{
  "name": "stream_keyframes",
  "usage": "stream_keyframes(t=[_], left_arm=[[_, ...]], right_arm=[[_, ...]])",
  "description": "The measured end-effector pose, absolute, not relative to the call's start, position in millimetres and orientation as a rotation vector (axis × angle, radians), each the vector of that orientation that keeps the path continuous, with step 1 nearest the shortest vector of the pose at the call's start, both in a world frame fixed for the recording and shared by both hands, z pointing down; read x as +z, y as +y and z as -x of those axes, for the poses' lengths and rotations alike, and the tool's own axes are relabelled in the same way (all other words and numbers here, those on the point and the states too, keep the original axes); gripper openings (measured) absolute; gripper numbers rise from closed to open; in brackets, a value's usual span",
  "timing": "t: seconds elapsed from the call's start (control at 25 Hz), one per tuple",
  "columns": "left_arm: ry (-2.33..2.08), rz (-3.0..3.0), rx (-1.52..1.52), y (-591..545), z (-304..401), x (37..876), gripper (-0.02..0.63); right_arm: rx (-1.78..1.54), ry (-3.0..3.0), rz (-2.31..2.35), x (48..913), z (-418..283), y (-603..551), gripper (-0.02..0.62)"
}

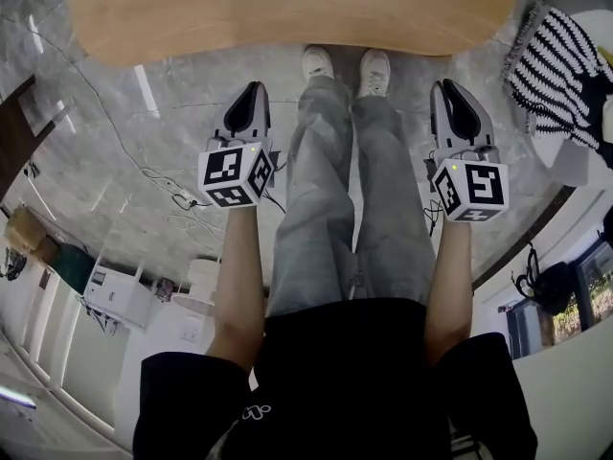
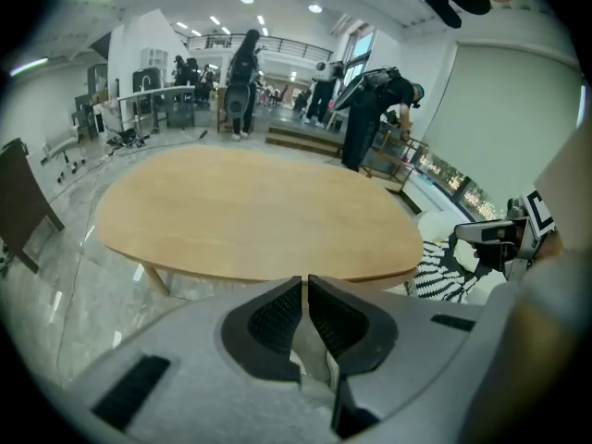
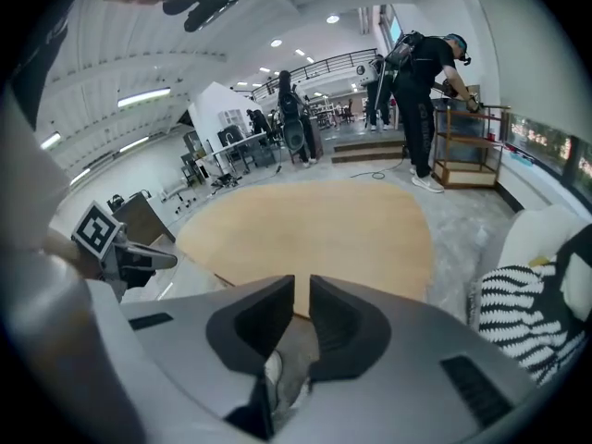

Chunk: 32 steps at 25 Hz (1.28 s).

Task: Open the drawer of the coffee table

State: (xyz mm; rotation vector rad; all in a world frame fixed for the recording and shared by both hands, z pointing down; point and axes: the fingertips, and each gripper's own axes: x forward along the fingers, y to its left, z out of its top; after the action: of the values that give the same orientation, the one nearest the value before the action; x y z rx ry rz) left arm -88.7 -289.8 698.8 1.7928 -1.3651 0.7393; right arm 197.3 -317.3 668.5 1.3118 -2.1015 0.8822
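The coffee table [image 1: 287, 8] is a low oval with a pale wood top; it lies just beyond the person's white shoes [image 1: 345, 65]. No drawer shows in any view. My left gripper [image 1: 253, 90] hangs beside the left leg, short of the table's near edge, pointing down and forward, shut and empty. My right gripper [image 1: 446, 86] hangs the same way beside the right leg, also shut and empty. In the left gripper view the jaws of the left gripper [image 2: 305, 281] meet below the tabletop [image 2: 250, 211]. In the right gripper view the right gripper [image 3: 302, 281] points at the tabletop [image 3: 314, 234].
A black-and-white striped cushion [image 1: 560, 60] lies on a white seat right of the table. Cables [image 1: 172, 190] trail over the grey marble floor at the left. A dark board [image 2: 23, 202] leans at the far left. Several people [image 2: 375, 109] stand far behind the table.
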Motion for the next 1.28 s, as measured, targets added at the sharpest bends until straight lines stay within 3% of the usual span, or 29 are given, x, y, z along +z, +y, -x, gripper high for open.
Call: stream_keyframes(t=[0.04,0.12,0.16,0.24,0.32,0.48,0.92,1.28], left_arm=[[-1.359,-1.783,0.743,-289,90,709,0.011],[-1.359,-1.741,0.741,-285,92,730,0.011],[-1.362,-1.716,0.741,-282,94,740,0.012],[-1.364,-1.689,0.753,-278,99,756,0.032],[-1.35,-1.703,0.8,-278,102,771,0.098],[-1.3,-1.766,0.93,-284,107,800,0.122],[-1.225,-1.839,1.047,-310,124,849,0.171],[-1.183,-1.875,1.021,-329,116,858,0.173]], right_arm=[[0.88,-2.091,-1.291,678,-200,-314,0.019],[0.884,-2.069,-1.245,698,-207,-307,0.13],[0.881,-2.052,-1.224,709,-211,-304,0.144],[0.86,-2.013,-1.185,730,-219,-299,0.144],[0.829,-1.981,-1.146,751,-227,-299,0.146],[0.754,-1.916,-1.068,786,-246,-298,0.147],[0.702,-1.859,-0.954,836,-262,-306,0.155],[0.698,-1.905,-0.811,851,-259,-318,0.169]])
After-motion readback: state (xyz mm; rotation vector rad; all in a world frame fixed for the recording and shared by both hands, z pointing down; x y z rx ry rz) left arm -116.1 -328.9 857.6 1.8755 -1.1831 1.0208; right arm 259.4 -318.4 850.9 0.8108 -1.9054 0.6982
